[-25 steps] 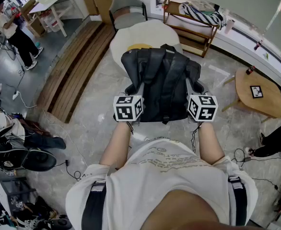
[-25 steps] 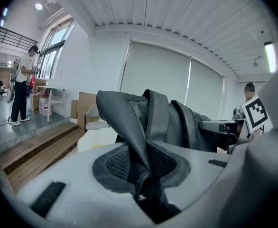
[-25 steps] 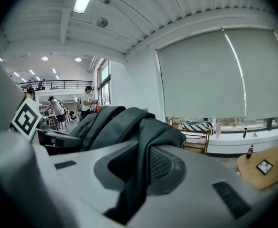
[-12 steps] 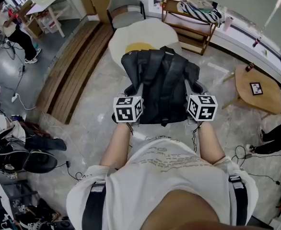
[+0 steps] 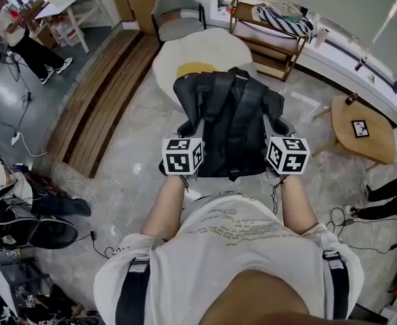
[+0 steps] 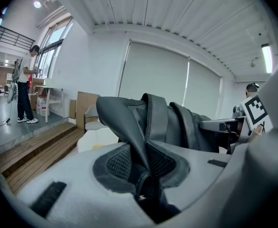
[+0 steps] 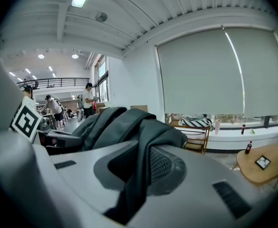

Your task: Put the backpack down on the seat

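The left gripper (image 5: 196,128) and right gripper (image 5: 272,126) each pinch a side fold of the black fabric backpack (image 5: 231,120), held up between them, with the cream rounded seat (image 5: 209,46) straight ahead, just beyond it.

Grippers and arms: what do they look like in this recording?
Both the left gripper and right gripper are light grey plastic, with dark mesh pads inside the jaws and a white cube of black square markers at the rear. The person wears a white short-sleeved T-shirt and black shoulder straps.
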### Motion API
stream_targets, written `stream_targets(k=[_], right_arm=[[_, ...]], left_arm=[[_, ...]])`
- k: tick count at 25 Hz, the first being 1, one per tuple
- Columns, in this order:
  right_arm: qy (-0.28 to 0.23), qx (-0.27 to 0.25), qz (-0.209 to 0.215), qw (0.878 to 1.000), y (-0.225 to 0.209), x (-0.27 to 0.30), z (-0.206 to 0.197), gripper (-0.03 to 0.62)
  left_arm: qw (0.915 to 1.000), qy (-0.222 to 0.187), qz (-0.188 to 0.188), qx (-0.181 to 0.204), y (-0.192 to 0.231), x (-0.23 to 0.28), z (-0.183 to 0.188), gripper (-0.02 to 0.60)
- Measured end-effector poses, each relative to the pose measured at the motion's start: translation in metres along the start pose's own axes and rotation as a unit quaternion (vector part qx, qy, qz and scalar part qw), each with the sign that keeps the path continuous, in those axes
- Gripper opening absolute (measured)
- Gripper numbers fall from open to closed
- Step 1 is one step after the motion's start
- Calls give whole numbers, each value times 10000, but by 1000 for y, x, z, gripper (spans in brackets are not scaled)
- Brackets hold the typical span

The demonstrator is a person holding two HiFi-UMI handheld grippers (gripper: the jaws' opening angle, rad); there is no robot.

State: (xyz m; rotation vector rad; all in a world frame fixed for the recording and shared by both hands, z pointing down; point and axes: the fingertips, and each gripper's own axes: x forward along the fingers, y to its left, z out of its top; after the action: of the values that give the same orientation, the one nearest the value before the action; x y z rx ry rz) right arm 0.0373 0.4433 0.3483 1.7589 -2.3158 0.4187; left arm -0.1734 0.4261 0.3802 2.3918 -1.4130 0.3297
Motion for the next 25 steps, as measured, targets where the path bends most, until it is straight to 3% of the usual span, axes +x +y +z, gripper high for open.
stream_targets(k=[12, 25], right_arm=[[-16, 92, -161, 9998, 10, 19, -12, 54], [206, 150, -3, 9997, -18, 86, -13, 54]], left_arm=[[9997, 104, -184, 75, 21, 10, -9, 92], [9996, 260, -61, -85, 45, 75, -7, 91]])
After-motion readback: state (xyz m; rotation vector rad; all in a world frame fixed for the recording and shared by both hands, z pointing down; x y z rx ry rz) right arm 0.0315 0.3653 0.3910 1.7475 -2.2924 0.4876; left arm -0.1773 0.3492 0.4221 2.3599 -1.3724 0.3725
